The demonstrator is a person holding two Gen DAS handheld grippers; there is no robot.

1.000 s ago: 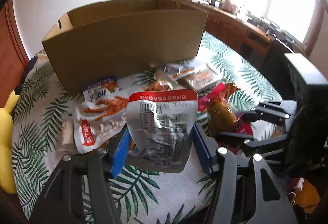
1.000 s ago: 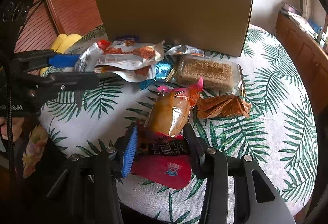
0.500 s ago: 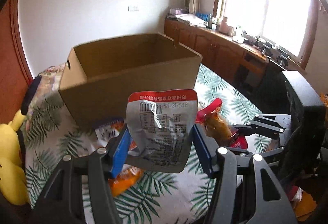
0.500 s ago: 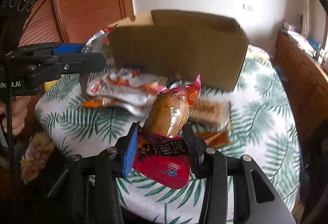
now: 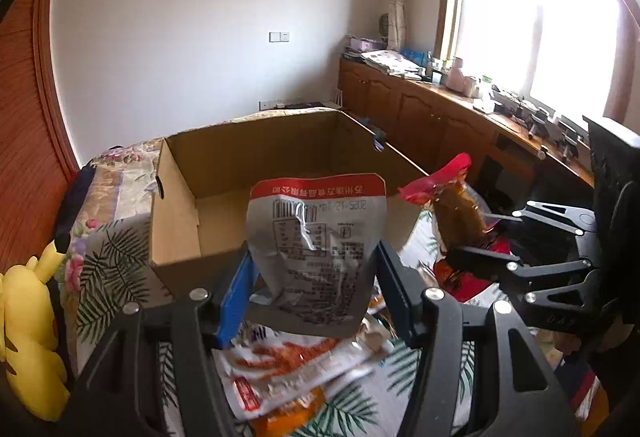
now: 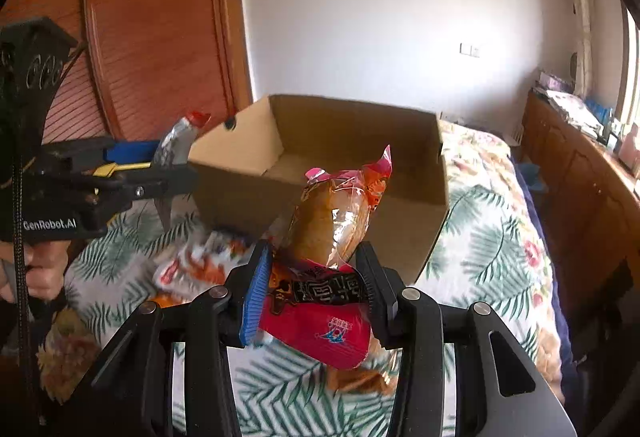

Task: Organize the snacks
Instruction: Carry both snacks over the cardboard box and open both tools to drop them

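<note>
Holding one snack apiece: silver pouch, red-orange packet, one cardboard box.

The box is plain brown cardboard. The pouch is silver-grey with black print and a red band along its top. The sausage pack is clear over an orange-brown filling, with pink-red ends and a black label. The worktop cloth is white with green palm leaves; beyond it lies a floral pattern in pink and cream. The plush is yellow. The left claw is black with one blue pad, as is the right claw.
</note>
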